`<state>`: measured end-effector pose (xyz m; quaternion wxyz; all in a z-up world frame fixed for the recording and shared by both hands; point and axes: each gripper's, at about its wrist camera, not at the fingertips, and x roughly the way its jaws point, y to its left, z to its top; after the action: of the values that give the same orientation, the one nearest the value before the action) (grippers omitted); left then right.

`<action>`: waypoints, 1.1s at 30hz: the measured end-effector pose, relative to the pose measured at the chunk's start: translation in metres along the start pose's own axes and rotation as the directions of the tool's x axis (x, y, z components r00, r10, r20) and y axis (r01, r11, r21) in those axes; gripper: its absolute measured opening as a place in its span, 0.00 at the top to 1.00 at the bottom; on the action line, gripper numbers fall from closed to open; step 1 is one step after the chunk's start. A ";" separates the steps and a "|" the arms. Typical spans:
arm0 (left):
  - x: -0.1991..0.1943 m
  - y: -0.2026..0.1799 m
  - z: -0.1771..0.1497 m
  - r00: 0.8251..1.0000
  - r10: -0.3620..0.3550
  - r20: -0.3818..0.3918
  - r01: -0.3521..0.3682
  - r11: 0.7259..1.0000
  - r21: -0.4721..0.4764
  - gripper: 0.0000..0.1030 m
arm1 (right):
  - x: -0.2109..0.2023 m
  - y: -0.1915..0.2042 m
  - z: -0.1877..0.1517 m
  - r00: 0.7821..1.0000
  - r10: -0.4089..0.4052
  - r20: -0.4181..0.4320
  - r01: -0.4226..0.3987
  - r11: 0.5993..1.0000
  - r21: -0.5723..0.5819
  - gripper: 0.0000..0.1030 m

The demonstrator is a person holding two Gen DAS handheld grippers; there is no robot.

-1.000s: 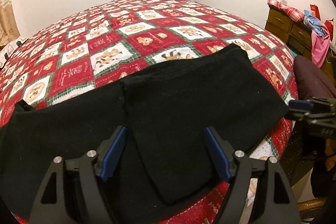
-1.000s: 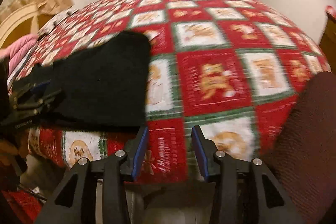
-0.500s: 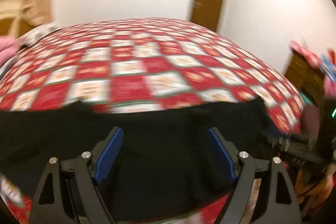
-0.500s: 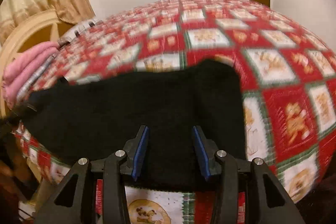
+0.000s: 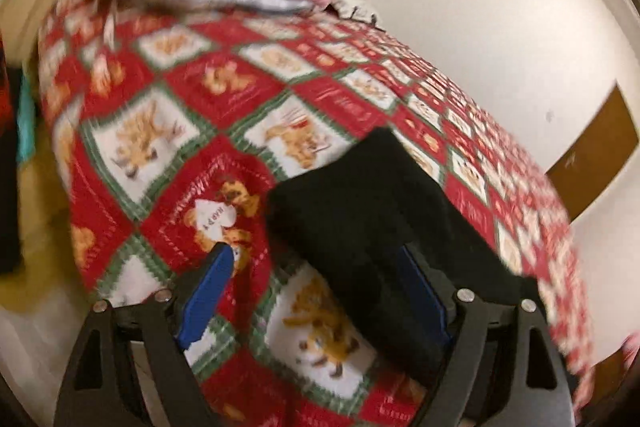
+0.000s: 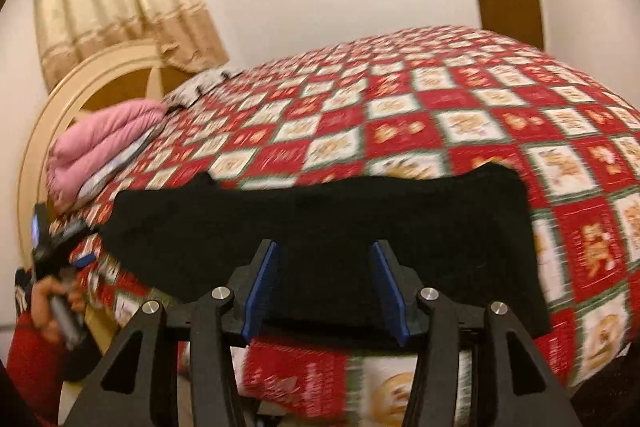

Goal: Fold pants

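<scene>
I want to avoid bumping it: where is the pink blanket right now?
In the right wrist view the pink blanket lies folded at far left by the headboard, on the quilt, beyond the pants.

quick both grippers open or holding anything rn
left gripper: open, holding nothing, at the end of the black pants.
right gripper: open, holding nothing, over the pants.

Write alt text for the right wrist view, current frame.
Black pants lie folded into a wide strip on a red and white patchwork quilt, just beyond the open right gripper, whose jaws hold nothing. The left gripper sits at the strip's far left end; folded pink bedding lies behind.
</scene>
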<state>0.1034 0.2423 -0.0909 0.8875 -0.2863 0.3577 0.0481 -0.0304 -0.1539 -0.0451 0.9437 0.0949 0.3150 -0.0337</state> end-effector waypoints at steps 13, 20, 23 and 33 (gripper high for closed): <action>0.015 -0.015 0.005 0.998 0.014 0.056 -0.017 0.998 0.056 0.58 | 0.004 -0.002 -0.013 0.998 0.037 -0.055 -0.033 0.997 0.074 0.50; -0.005 -0.022 0.007 0.992 0.062 0.107 -0.075 0.989 0.128 0.78 | -0.003 -0.013 -0.007 0.999 0.021 -0.031 -0.017 0.992 0.126 0.50; -0.007 -0.030 0.004 0.986 0.108 0.129 -0.128 0.979 0.160 0.79 | -0.005 -0.018 -0.006 0.999 0.017 -0.031 -0.012 0.988 0.154 0.50; -0.006 -0.021 0.003 0.989 0.013 0.148 -0.041 0.980 0.193 0.76 | 0.003 -0.017 -0.010 0.998 0.034 -0.061 -0.024 0.987 0.157 0.50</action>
<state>0.1065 0.2275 -0.0750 0.9345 -0.1886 0.2986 0.0456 -0.0364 -0.1689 -0.0578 0.9233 0.1743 0.3398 -0.0417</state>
